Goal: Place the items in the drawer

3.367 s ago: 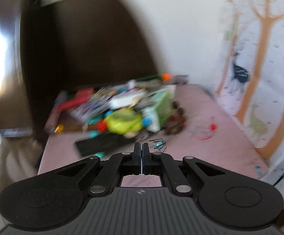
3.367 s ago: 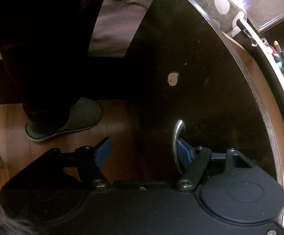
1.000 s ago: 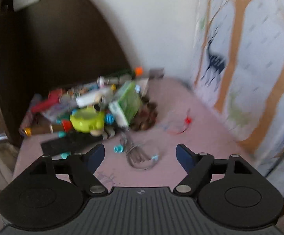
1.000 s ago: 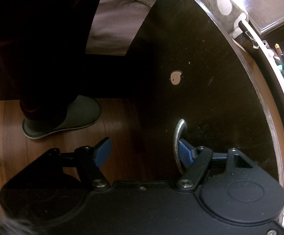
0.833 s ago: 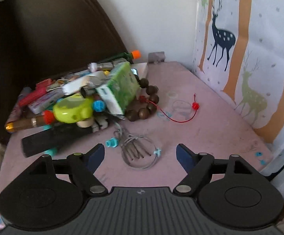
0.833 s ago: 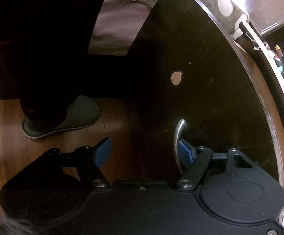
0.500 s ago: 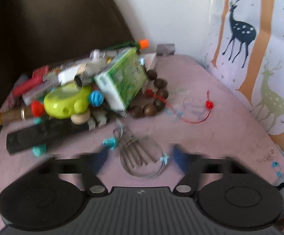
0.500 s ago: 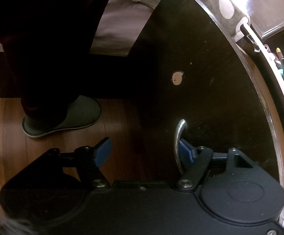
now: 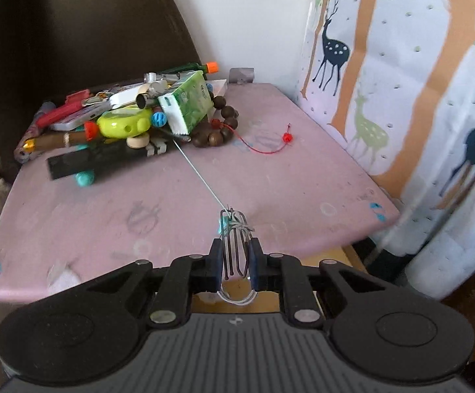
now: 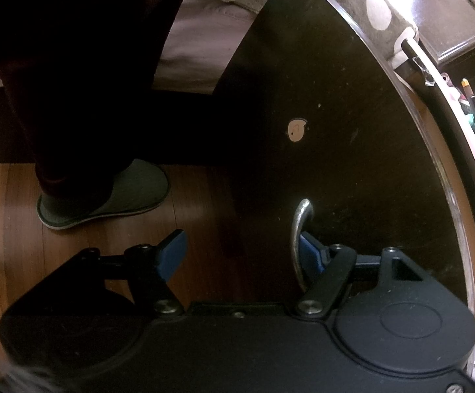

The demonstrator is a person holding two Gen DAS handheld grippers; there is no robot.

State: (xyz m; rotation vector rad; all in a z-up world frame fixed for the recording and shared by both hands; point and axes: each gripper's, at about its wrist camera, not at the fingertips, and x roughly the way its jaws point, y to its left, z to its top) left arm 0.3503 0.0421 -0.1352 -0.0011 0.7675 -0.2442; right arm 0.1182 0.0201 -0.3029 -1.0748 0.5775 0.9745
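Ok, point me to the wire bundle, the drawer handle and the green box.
wire bundle [image 9: 236, 249]: left wrist view, on its strands between the tool's pads.
drawer handle [image 10: 299, 226]: right wrist view, on the metal loop's curve.
green box [image 9: 188, 103]: left wrist view, on its broad printed face.

Both grippers: black plastic bodies w/ round side discs, silver screws at linkage pivots, blue pads. Left gripper has ribbed grey top. Person: dark trousers, grey-green slipper w/ pale sole edge.
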